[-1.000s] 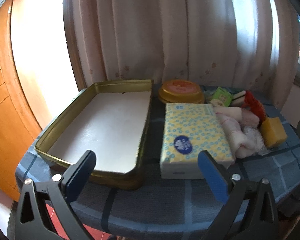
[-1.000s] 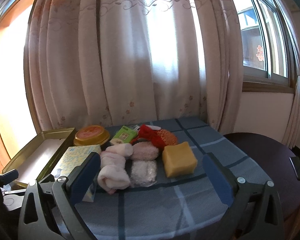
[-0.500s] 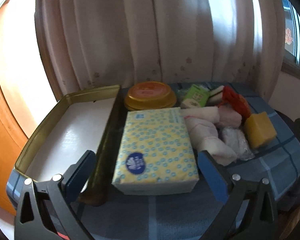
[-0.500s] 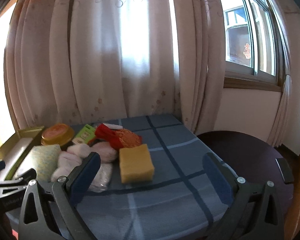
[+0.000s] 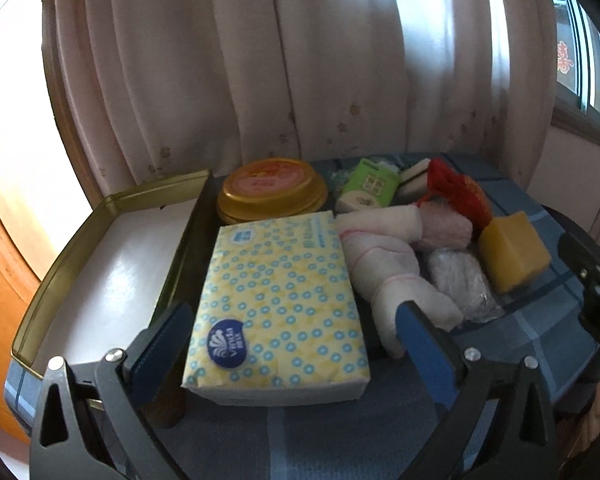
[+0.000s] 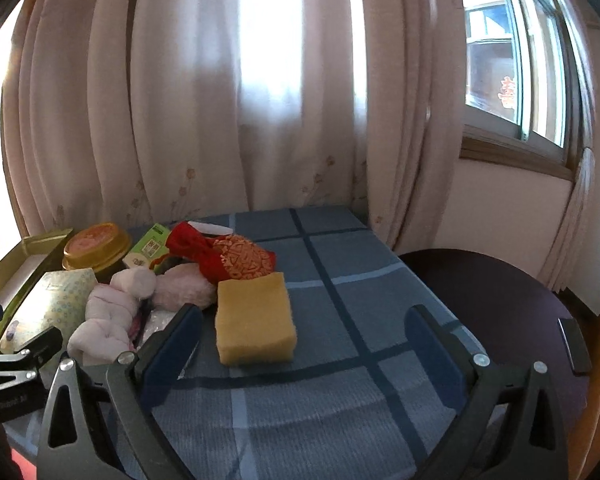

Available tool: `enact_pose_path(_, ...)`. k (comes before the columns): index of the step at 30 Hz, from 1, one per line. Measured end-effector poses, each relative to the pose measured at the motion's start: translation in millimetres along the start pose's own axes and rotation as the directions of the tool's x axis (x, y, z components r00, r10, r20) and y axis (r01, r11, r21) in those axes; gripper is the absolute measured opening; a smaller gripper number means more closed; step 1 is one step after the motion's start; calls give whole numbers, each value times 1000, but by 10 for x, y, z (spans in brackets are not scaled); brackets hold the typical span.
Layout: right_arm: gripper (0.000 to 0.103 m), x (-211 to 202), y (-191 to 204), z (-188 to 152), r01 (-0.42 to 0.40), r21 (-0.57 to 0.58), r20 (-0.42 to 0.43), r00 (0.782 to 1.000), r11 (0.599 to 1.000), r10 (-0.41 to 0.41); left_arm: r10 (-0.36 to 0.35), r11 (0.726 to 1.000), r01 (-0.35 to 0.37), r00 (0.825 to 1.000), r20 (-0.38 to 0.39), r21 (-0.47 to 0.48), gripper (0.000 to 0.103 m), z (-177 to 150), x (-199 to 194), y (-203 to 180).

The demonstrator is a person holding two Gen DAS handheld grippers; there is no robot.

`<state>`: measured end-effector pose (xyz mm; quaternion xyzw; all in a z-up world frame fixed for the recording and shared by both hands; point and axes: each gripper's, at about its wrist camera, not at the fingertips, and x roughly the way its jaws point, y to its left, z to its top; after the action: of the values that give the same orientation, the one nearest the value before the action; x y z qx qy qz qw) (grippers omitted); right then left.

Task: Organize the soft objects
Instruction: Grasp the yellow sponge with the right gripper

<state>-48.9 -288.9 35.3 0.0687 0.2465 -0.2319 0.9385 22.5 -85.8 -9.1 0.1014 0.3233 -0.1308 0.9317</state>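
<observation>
Approach step: my left gripper [image 5: 288, 336], fingers wide and empty, frames the tissue pack [image 5: 278, 308] at lower centre; next I must close on it. My right gripper [image 6: 300, 340] is likewise spread, empty.

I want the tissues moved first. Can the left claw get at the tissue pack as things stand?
Probably yes. The left claw is open and the tissue pack lies flat right between its fingers. One tight spot: the gold tray wall runs along the pack's left side, and the white towel roll crowds its right.
</observation>
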Motion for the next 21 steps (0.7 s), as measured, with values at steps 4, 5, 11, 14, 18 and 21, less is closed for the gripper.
enact_pose_path(4, 93, 244, 95, 87, -37, -20, -87, 996, 999, 35, -6, 1000, 6, 1000, -5, 6, 98, 65, 51, -11)
enact_pose_path(5, 90, 327, 132, 111, -40, -36, -112, 993, 999, 36, -7, 1000, 7, 1000, -6, 1, 97, 87, 61, -2)
enact_pose_path(11, 78, 872, 309, 84, -80, -94, -313, 949, 992, 47, -40, 999, 40, 999, -11, 1, 91, 138, 91, 60)
enact_pose_path(14, 70, 991, 309, 37, -99, -66, -358, 931, 993, 69, -52, 999, 52, 998, -24, -5, 84, 152, 119, 99)
enact_pose_path(18, 56, 964, 278, 9, -144, -38, -359, 926, 989, 121, -99, 995, 98, 994, -55, -27, 73, 166, 186, 120)
enact_pose_path(21, 55, 835, 162, 34, -150, 9, -332, 932, 989, 144, -119, 993, 118, 992, -45, -20, 54, 181, 168, 82)
